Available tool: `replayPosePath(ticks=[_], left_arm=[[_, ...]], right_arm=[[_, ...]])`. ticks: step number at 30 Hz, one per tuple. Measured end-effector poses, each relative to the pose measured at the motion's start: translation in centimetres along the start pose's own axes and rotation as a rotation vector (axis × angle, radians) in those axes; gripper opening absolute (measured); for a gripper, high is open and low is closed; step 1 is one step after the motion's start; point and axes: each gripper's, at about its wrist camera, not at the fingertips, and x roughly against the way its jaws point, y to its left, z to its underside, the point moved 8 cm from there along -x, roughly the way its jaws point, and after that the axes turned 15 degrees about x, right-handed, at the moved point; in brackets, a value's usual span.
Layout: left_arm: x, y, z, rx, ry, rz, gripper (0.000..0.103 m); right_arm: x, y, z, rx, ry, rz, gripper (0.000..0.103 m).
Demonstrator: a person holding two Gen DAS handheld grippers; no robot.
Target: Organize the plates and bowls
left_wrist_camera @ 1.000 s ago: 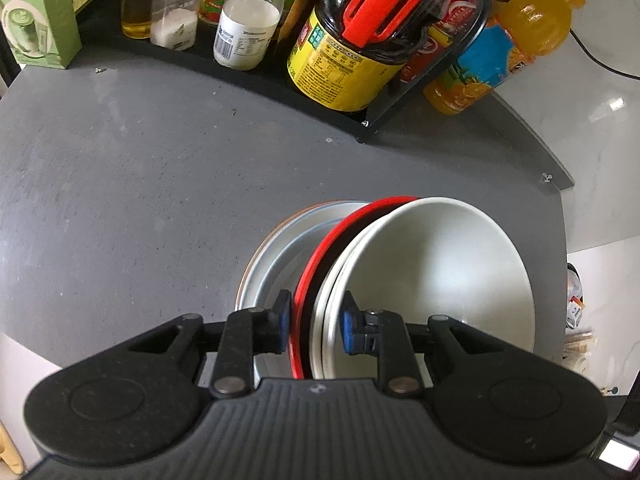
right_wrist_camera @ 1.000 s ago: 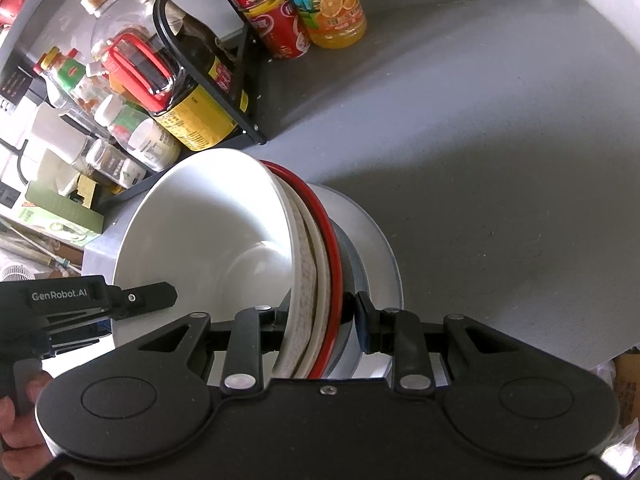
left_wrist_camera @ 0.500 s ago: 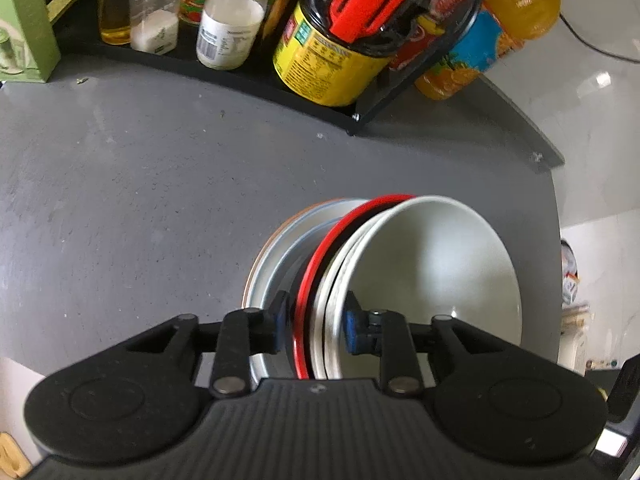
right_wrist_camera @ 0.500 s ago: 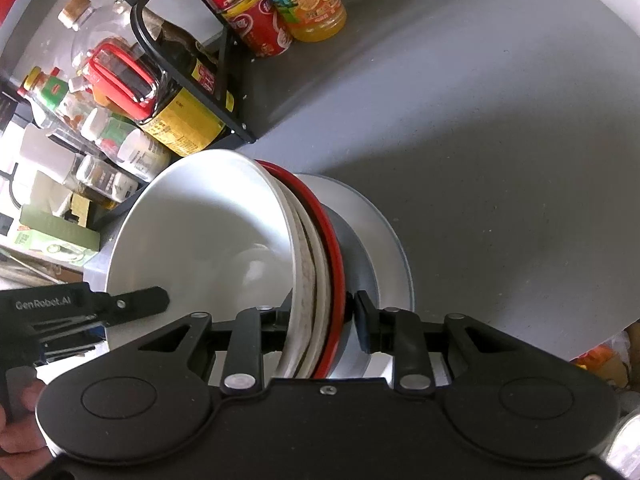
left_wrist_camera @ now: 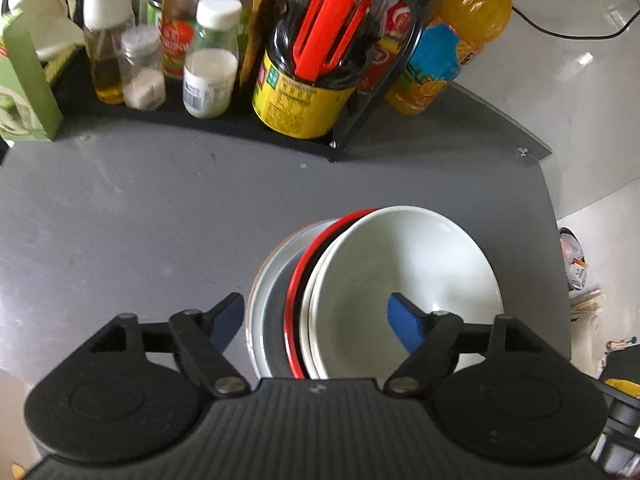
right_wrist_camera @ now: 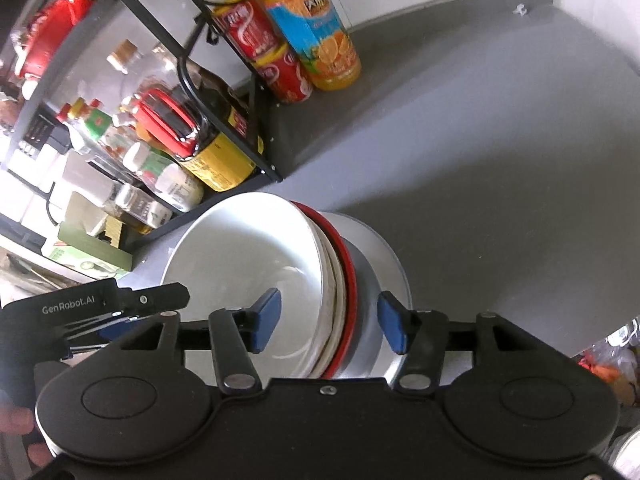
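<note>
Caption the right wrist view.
Open right gripper straddles nested white ceramic bowls, red-rimmed bowl and grey plate on grey countertop.

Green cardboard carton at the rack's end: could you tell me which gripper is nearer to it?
Left. The left gripper sits just beside the green cardboard carton; the right gripper is across the stacked white bowls, farther away.

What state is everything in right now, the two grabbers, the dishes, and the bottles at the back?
left gripper: open, fingers either side of the stack's rim.
right gripper: open, straddling the stack's rim.
white bowl: empty, topmost of the stack.
red-rimmed dish: nested under the white dishes.
grey plate: bottom, on the counter.
orange juice bottle: upright, full.
</note>
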Motion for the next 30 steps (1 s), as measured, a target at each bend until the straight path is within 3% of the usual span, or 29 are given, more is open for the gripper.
replayPosePath(ticks=[9,15,19,25,30], left_arm=[[3.9,-0.7,2.3,-0.026,-0.096,-0.048,0.091],[6.1,-1.3,4.5,-0.089,-0.119,-0.041,0.091],[7.5,-1.7,6.1,-0.109,-0.126,-0.03,0.092],[9.8,-2.2,8.3,-0.134,-0.152,-0.009,0.102],[11.6,-2.9,10.1,-0.185,-0.146,0.01,0.102]], right_arm=[[5.1,-0.5,1.6,0.041,-0.087,0.005,0.088],[8.2,-0.4,2.7,0.06,-0.147,0.007,0.099],[10.1,-0.2,3.5,0.059,-0.182,0.017,0.103],[12.8,-0.2,4.9,0.071,-0.219,0.049,0.103],[15.0,0.1,5.9,0.085,-0.256,0.079,0.103]])
